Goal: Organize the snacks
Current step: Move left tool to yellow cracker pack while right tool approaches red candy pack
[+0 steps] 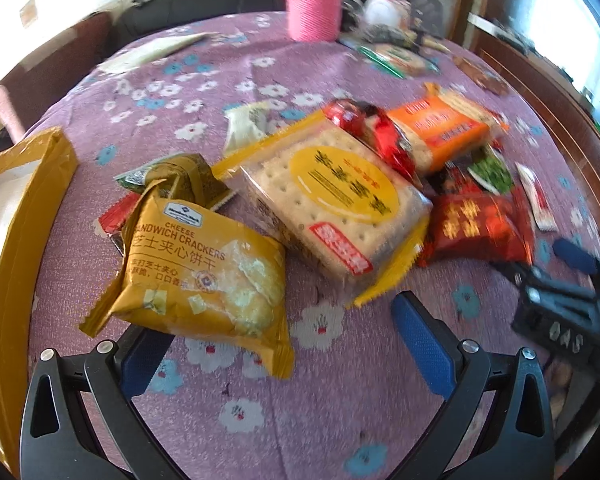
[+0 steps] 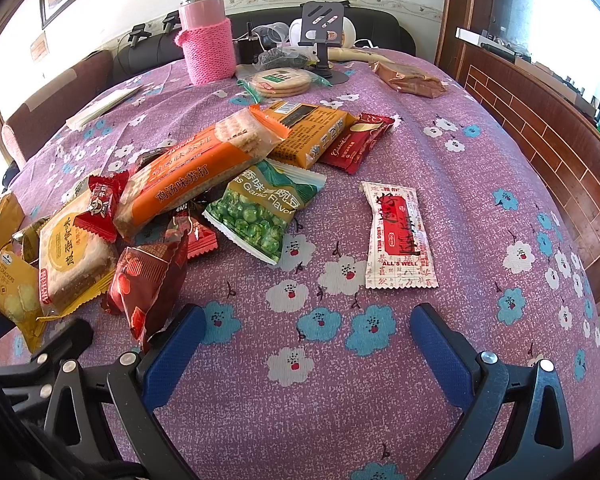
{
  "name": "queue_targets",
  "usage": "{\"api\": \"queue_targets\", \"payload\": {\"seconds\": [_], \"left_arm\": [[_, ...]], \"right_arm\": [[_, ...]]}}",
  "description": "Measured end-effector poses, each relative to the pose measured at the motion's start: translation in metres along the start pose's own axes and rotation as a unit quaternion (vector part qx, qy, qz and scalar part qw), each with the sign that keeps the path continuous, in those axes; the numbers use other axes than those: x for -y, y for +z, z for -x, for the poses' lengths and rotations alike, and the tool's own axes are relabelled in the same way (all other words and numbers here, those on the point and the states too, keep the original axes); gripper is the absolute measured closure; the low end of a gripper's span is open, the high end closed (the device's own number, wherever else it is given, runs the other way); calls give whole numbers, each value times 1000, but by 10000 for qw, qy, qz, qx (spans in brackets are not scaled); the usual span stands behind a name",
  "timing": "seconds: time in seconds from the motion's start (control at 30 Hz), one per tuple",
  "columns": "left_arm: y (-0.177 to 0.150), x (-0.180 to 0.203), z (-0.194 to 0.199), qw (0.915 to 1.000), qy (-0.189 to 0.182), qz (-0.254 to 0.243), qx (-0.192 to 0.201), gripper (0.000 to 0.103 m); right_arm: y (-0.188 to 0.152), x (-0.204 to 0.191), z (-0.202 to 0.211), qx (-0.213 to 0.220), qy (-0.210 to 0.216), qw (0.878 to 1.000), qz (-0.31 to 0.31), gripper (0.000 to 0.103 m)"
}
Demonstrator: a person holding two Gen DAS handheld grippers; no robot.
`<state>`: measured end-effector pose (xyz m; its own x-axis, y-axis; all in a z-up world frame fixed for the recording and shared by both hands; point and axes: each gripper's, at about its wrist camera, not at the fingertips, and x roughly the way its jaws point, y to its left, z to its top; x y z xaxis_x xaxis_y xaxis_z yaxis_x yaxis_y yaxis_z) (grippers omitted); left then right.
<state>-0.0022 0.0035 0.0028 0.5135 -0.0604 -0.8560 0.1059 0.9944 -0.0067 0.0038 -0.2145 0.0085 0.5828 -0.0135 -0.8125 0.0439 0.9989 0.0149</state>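
Observation:
A pile of snack packs lies on the purple flowered tablecloth [image 2: 340, 392]. My left gripper [image 1: 276, 344] is open, its fingers either side of the near end of a yellow cheese sandwich crackers pack [image 1: 204, 272]. Beyond it lies a clear pack of soda crackers with a yellow label [image 1: 332, 200], then a red pack [image 1: 480, 228] and an orange cracker pack [image 1: 440, 132]. My right gripper [image 2: 308, 356] is open and empty over bare cloth. Ahead of it lie a white and red candy pack [image 2: 398, 236], a green peas pack [image 2: 260, 212] and a dark red pack [image 2: 148, 284].
A yellow box [image 1: 24, 216] with a white inside stands at the left edge. A pink flask [image 2: 208, 36], a phone stand [image 2: 320, 28], round crackers [image 2: 280, 80] and a brown pack [image 2: 412, 76] stand at the far side. Wooden furniture [image 2: 540, 132] runs along the right.

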Motion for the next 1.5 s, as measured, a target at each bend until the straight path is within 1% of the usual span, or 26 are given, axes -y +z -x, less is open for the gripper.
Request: {"api": "queue_targets", "payload": {"seconds": [0.1,0.2,0.23,0.3,0.37,0.4,0.47,0.5,0.53,0.57,0.6,0.67,0.7,0.73,0.83,0.9,0.93,0.97,1.03,1.1,1.2,1.27,1.33,1.43,1.47,1.5], "left_arm": [[-6,-3,6,9998,-182,-79,-96,0],[-18,-17,26,9968,-752,274,84,9],[-22,-19,34,9959,-823,303,208,10],[-28,-23,61,9943,-751,197,733,10],[-36,-30,97,9878,-584,78,1440,10],[-42,-38,122,9811,-486,83,1873,10],[-46,-50,153,9705,-301,124,2390,8],[-48,-59,167,9638,-190,174,2653,6],[-48,-68,178,9569,-4,266,2892,0],[-47,-76,183,9519,158,356,3039,0],[-44,-82,183,9519,283,411,3022,0],[-35,-93,169,9610,586,458,2665,0],[-35,-99,163,9631,636,467,2575,0],[-38,-103,160,9633,608,485,2568,0],[-41,-118,154,9641,174,705,2553,1],[-41,-127,148,9664,-198,961,2377,14],[-42,-132,143,9677,-423,1121,2218,31],[-44,-135,139,9682,-686,1263,2047,41],[-51,-143,131,9664,-1023,1564,1764,41],[-60,-148,135,9653,-1030,1671,1725,41],[-63,-149,136,9665,-1051,1657,1653,36],[-63,-146,132,9646,-1243,1676,1611,35],[-62,-144,129,9641,-1376,1671,1535,35],[-62,-141,126,9642,-1494,1670,1419,35],[-62,-141,126,9639,-1536,1667,1397,35],[-62,-141,126,9641,-1555,1655,1378,35]], "right_arm": [[0,0,0,-30,24,10000,32,0],[0,1,1,-85,36,9999,47,0],[1,1,0,-124,41,9999,69,0],[2,1,0,-220,78,9997,124,0],[3,1,-1,-311,93,9993,190,0],[3,1,-1,-326,100,9992,223,0],[3,1,-1,-303,114,9992,242,0],[2,1,-1,-288,108,9993,226,0],[2,1,-1,-288,100,9993,228,0],[2,1,0,-287,97,9993,223,0],[1,1,0,-281,78,9994,208,1],[-3,4,8,-251,-20,9996,122,6],[-6,7,14,-212,-25,9998,62,12],[-9,12,26,-85,20,10000,-29,14],[-13,17,61,395,49,9991,-157,14],[-7,14,84,602,524,9965,-261,14],[-1,10,91,628,828,9942,-263,14],[2,5,95,635,1025,9924,-241,14],[13,-4,97,615,1352,9887,-209,14],[22,-7,93,603,1453,9873,-214,14],[28,-8,70,345,1388,9894,-239,16],[29,-9,50,68,1517,9877,-376,23],[31,-12,33,-164,1649,9848,-520,35],[33,-20,15,-278,1765,9818,-648,38],[33,-24,9,-365,1865,9794,-676,43],[32,-26,4,-497,1992,9763,-690,69]]}}
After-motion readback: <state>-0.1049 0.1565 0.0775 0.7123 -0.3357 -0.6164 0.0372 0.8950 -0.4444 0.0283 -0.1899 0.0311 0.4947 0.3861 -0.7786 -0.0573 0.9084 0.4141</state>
